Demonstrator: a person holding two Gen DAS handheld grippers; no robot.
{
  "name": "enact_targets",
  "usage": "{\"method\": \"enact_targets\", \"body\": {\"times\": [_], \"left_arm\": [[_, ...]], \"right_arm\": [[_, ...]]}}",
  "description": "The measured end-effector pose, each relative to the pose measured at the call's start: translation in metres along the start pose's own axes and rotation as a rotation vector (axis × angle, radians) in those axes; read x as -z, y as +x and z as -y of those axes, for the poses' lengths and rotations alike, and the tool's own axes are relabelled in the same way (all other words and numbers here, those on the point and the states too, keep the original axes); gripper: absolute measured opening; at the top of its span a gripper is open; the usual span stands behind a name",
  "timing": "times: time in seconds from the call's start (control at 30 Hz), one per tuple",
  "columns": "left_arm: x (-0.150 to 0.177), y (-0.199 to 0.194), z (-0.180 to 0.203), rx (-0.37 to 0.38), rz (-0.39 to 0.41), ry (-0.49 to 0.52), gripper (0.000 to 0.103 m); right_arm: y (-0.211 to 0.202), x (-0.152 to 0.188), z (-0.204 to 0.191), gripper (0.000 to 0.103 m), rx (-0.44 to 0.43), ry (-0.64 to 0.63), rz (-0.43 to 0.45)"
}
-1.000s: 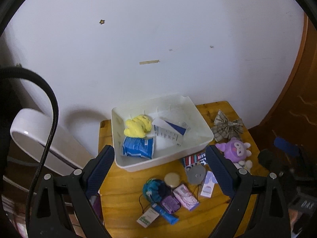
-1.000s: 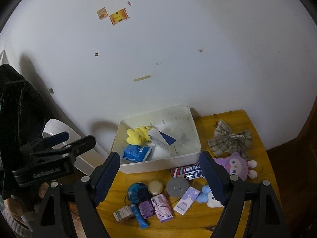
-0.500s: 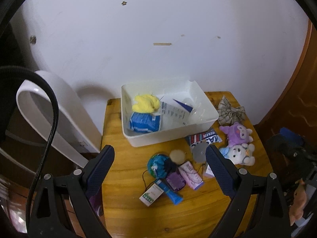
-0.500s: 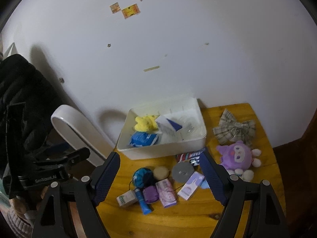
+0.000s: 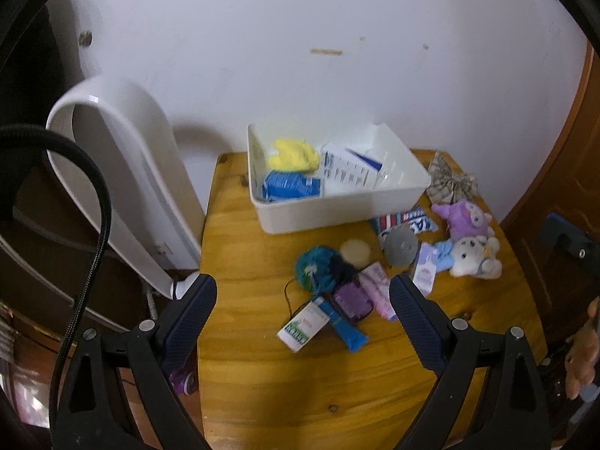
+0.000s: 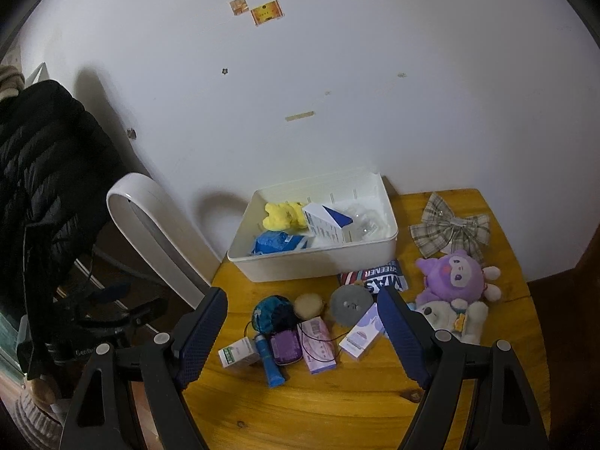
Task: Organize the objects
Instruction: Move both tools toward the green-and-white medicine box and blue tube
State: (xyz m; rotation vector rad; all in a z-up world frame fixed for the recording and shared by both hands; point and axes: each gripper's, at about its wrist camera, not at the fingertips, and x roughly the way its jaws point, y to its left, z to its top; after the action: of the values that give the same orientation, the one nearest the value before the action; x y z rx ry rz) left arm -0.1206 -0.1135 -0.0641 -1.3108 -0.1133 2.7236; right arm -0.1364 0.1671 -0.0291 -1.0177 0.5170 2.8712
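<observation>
— Report the fingers first.

— Both sets stand spread wide and carry nothing. The left gripper [image 5: 303, 302] and the right gripper [image 6: 302, 313] each hang above the near part of the wooden surface [image 6: 337, 405], touching none of the goods.

— Where do the goods lie from them?

— Ahead and below. A loose cluster sits just beyond the right tips: a green-and-white box [image 6: 238, 352], a blue tube [image 6: 270, 360], a purple case [image 6: 285, 346], a pink packet [image 6: 318, 341] and a teal pouch [image 6: 270, 311]. A grey disc [image 6: 348, 304] and a lilac box [image 6: 363, 333] lie toward the right-hand finger; the purple plush [image 6: 452, 275], a white plush [image 6: 450, 315] and a plaid bow [image 6: 450, 229] sit off past it. The white bin [image 6: 315, 262] stands farther on, against the wall, already holding a yellow toy [image 6: 282, 215] and some packets.

— Which hand is better placed?

— By my judgement, either. The cluster falls between both pairs of fingers. The tube's long axis runs roughly away from the fingers — crosswise to their closing line, which would suit a pinch. The box lies askew and would want a wrist turn.

— Risk?

— The pieces touch; closing on one may drag a neighbour.
</observation>
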Motion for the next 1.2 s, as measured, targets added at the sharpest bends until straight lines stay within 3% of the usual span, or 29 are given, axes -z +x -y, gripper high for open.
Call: {"method": "enact_targets", "body": {"times": [0.23,0.47,0.77,1.07,1.2], "left_arm": [[0.026,0.021,-0.005,-0.036,-0.018,0.043,0.095],[0.053,0.051,0.004,-0.046,-0.061,0.148,0.095],[0.069,0.100,-0.003,0.015,-0.163,0.202,0.095],[0.073,0.144,-0.005,0.076,-0.249,0.252,0.094],[0.073,0.156,-0.004,0.091,-0.267,0.278,0.092]], "right_arm": [[0.027,0.024,-0.002,0.083,0.010,-0.029,-0.056],[0.055,0.051,-0.005,0.083,0.035,-0.060,-0.122],[0.101,0.101,-0.020,0.083,0.069,-0.179,-0.211],[0.141,0.136,-0.041,0.082,0.010,-0.297,-0.288],[0.161,0.145,-0.047,0.074,-0.011,-0.321,-0.328]]}}
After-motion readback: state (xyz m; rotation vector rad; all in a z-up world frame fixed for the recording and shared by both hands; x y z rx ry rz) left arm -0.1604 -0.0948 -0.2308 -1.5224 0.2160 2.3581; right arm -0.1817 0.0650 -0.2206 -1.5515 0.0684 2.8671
